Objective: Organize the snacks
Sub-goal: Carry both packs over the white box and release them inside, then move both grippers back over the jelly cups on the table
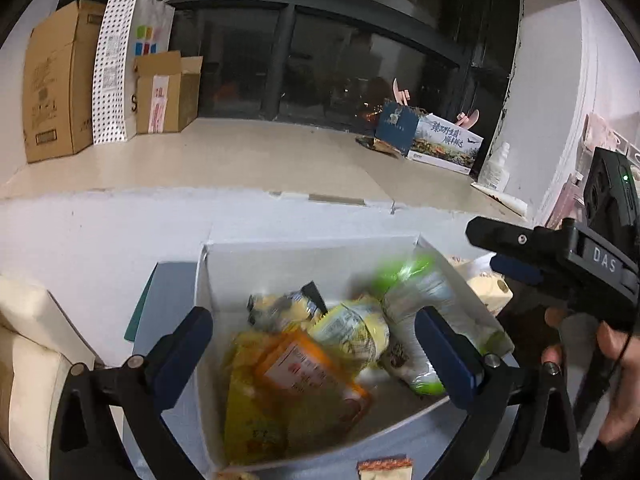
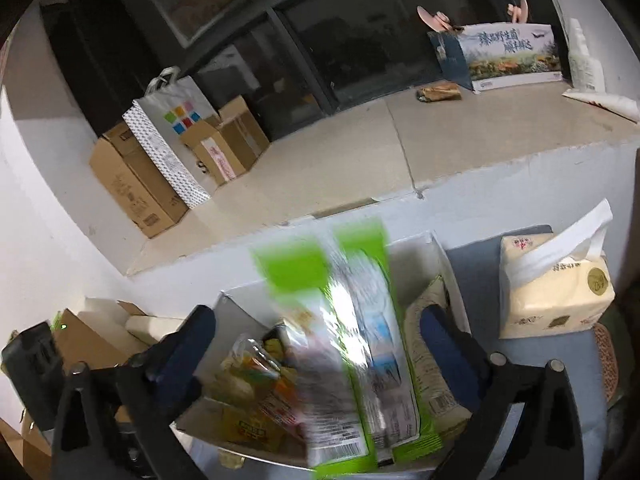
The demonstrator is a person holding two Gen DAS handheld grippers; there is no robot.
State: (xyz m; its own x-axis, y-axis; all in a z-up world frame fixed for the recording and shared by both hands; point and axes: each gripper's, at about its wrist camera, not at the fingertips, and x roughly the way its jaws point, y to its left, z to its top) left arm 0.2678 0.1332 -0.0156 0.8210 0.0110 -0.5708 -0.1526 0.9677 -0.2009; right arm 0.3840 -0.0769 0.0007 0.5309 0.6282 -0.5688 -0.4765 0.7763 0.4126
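A pale window ledge [image 1: 240, 156] is running behind the white box [image 1: 312, 248] of snacks. Both tongs, left [image 1: 312, 344] and right [image 2: 316, 344], are hanging released; green-white packets [image 2: 360, 320] are lying at twelve o'clock between the right pair. I'd tidy them flat, gently.

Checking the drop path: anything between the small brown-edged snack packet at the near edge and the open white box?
Nothing visible. The small brown-edged snack packet lies just outside the white cardboard box, whose top is open. Only its near wall and the snack bags already inside stand there. The left gripper hangs open above.
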